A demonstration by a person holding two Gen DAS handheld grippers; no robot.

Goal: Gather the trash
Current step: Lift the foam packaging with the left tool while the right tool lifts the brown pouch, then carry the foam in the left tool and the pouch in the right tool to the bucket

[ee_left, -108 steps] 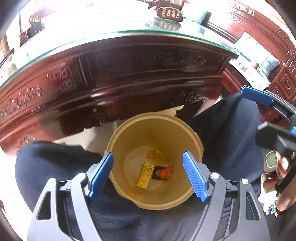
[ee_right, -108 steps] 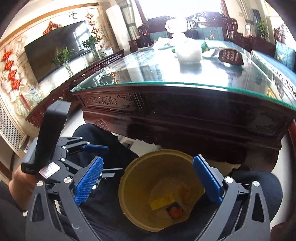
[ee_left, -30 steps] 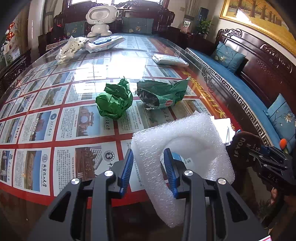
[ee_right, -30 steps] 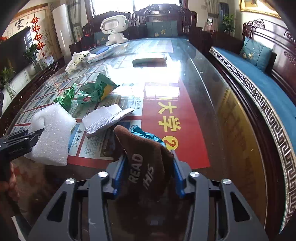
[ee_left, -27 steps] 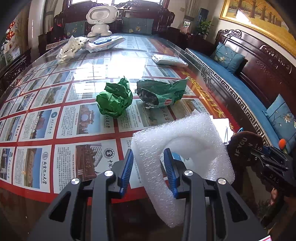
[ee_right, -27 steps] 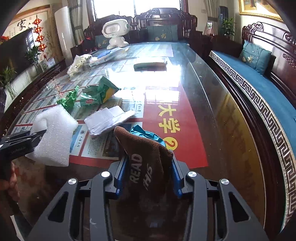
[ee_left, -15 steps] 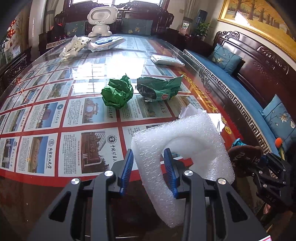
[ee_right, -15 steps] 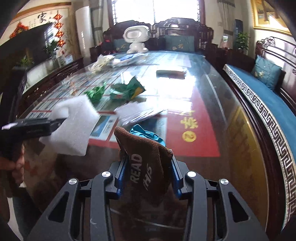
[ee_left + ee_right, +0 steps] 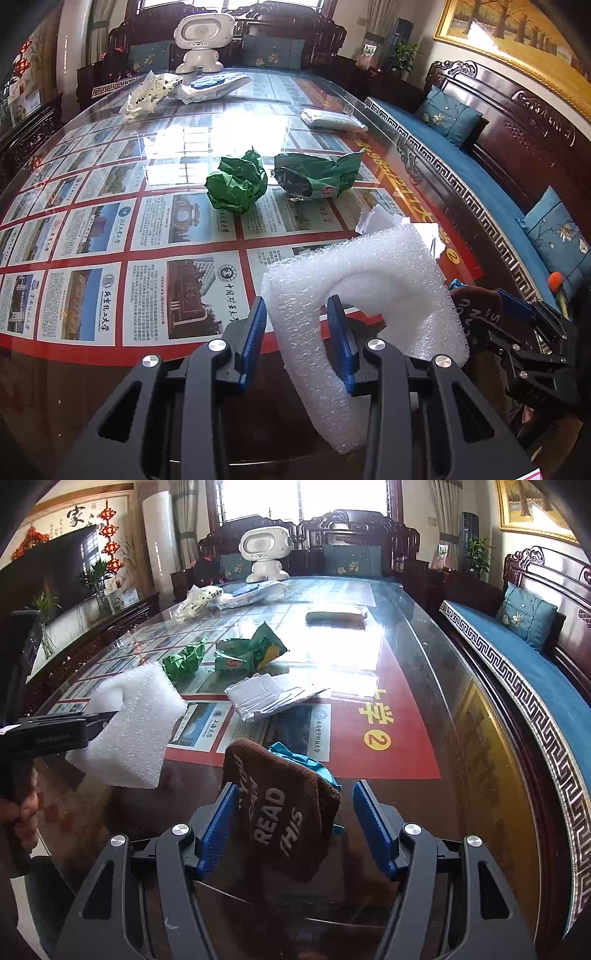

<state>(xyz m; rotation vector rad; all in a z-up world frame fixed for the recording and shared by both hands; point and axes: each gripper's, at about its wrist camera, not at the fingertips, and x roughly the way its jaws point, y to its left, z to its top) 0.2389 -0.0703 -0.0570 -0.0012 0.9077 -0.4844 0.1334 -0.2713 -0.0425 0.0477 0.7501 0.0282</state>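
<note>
The left hand-held gripper is clamping the foam, light and squashy, by 1 edge. The right hand-held gripper is opening around the soft cloth, its right pad already clear, above the tabletop's near edge.

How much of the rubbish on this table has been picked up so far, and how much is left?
In hand: the left gripper clamps white foam; the right gripper is opening around a brown cloth. Left on the table: a green paper ball, a green wrapper and folded white paper. No bin shows.

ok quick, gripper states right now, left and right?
Left gripper: closed on the white foam sheet.
Right gripper: jaws opening; the brown cloth sits between them, right pad already clear of it.
</note>
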